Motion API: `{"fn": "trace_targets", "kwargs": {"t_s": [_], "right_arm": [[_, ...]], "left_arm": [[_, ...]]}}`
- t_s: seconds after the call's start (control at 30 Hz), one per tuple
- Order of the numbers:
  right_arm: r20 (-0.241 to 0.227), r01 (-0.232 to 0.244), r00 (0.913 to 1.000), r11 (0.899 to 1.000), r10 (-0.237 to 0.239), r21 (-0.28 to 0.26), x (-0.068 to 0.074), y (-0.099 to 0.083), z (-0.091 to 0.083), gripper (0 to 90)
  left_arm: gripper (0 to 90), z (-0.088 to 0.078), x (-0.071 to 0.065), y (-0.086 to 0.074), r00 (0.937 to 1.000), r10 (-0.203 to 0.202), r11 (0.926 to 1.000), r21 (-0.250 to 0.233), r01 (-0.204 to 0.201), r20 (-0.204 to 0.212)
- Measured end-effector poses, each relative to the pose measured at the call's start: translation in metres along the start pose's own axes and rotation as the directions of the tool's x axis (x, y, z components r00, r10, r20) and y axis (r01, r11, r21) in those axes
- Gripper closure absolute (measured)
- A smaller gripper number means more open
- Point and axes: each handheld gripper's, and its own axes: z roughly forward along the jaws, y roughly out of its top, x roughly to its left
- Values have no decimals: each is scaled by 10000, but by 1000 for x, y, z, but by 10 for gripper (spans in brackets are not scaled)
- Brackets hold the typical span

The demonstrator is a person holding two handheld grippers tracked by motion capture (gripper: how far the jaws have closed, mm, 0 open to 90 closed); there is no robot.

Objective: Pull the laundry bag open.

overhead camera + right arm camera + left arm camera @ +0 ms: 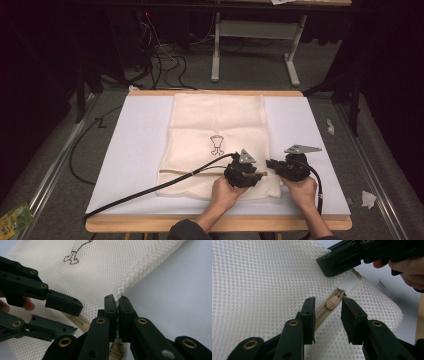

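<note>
A cream mesh bag (217,125) lies flat on the white table top (300,130). Its tan zipper runs along the near edge, and the zipper pull (329,304) sits close to the right-hand end by a white tab (349,282). My left gripper (328,305) straddles the pull with a gap on each side, its pads not touching it. In the high view the left gripper (260,174) points right and meets the right gripper (269,163) over the bag's near right corner. My right gripper (117,302) is shut on the bag's mesh edge (125,287) beside the zipper end.
A small brown emblem (216,145) is printed on the middle of the bag. A black cable (150,187) trails from the left gripper across the bag and off the table's near left. The table's wooden rim (215,223) runs along the front, with a metal frame (252,50) on the floor beyond.
</note>
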Motion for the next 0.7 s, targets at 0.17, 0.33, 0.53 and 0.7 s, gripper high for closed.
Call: {"fn": "trace_targets", "kwargs": {"t_s": [0.17,0.33,0.53,0.7], "right_arm": [[-39,0,10000,10000,0,-35,2,2,-1,881],[-96,23,10000,9999,-24,-113,3,3,-1,881],[-144,-32,9999,9999,31,-125,3,3,0,881],[-152,-34,9999,9999,32,-98,2,3,0,881]], "left_arm": [[650,2,-1,1,10000,36,10000,-13,-36,41],[661,6,-4,2,9995,-58,10000,-45,59,322],[682,8,-4,0,9993,-36,9999,-101,40,376],[697,6,-5,0,9989,71,9998,-191,-62,463]]}}
